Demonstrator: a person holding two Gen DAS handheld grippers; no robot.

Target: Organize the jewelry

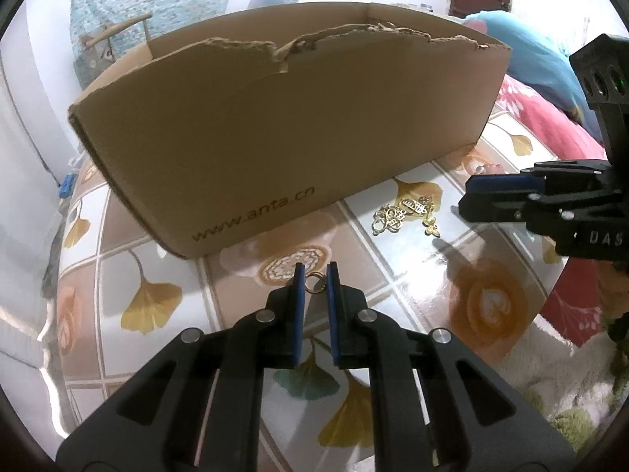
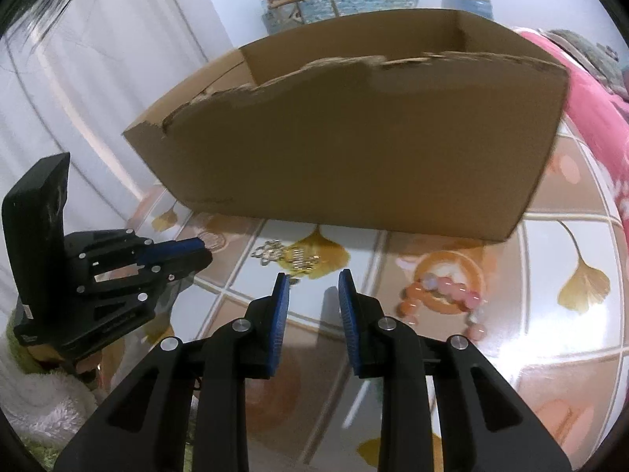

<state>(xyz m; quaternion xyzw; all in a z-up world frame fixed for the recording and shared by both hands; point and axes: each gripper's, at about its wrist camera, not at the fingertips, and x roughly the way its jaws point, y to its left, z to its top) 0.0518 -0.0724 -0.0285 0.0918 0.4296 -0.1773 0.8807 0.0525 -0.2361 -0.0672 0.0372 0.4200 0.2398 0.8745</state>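
Left gripper [image 1: 315, 275]: blue pads closed in on a small gold ring [image 1: 315, 284], pinching it just above the table [image 1: 393, 275]. Right gripper [image 2: 313, 287]: fingers part spread, nothing between them. Gold charms [image 1: 405, 214] lie on the tiles near the box [image 1: 275, 137], between my two grippers. Pink bead bracelet [image 2: 444, 295] lies just right of my right fingers.
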